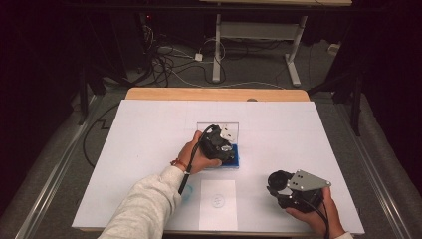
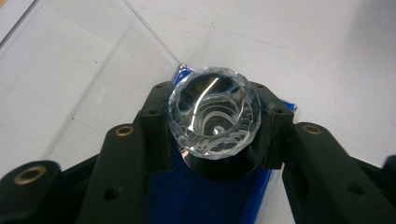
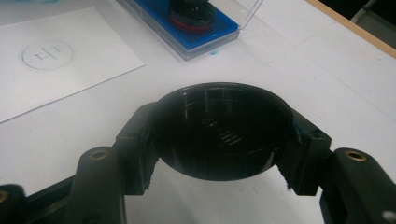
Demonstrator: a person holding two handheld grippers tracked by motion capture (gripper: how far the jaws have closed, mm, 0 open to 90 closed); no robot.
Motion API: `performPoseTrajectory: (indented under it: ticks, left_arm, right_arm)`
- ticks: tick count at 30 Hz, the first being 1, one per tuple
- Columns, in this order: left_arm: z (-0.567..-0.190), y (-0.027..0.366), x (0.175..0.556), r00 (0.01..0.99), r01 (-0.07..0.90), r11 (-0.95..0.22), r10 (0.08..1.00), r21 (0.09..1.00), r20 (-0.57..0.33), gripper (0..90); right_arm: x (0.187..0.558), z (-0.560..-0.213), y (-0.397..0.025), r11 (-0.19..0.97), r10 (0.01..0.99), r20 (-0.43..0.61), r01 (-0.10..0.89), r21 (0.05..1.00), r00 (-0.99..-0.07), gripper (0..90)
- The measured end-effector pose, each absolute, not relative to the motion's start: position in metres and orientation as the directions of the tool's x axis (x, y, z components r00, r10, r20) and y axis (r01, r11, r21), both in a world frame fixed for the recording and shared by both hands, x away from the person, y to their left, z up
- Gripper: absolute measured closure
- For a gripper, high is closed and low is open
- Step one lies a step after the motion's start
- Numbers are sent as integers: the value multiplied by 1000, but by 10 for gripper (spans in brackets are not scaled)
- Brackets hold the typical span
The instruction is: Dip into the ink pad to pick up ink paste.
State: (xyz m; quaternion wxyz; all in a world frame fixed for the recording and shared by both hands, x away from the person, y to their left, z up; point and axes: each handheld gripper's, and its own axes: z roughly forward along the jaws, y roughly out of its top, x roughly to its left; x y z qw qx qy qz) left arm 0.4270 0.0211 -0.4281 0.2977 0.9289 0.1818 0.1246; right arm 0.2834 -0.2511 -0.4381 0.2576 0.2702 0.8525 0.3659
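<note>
A stamp with a clear faceted knob [image 2: 215, 119] and a black base stands on a blue ink pad [image 2: 205, 196] in an open clear case. My left gripper [image 2: 215, 128] is shut on the knob, its black fingers [image 2: 152, 126] pressed to both sides. In the high view the left gripper [image 1: 221, 144] sits over the blue pad [image 1: 235, 159] near the table's middle. My right gripper [image 3: 219, 140] is shut on a round black cap [image 3: 219, 126], hollow side up, just above the table. The high view shows the right gripper [image 1: 281, 188] and cap [image 1: 278, 179] at the front right.
A white paper sheet [image 1: 217, 201] with a printed circle mark [image 3: 47, 53] lies at the front centre. The case's clear lid [image 1: 219, 127] lies open behind the pad. A small teal thing [image 1: 188, 195] sits by the sleeve. The table's wooden edge [image 1: 214, 93] runs along the back.
</note>
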Motion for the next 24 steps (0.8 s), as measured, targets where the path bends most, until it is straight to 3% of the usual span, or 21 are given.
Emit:
performPoseTrajectory:
  ticks: [24]
  left_arm:
    - [-427,18,426,904,256,-772,404,582,138,547]
  right_arm:
    - [284,-438,-251,591,643,-246,265,762,-725,388]
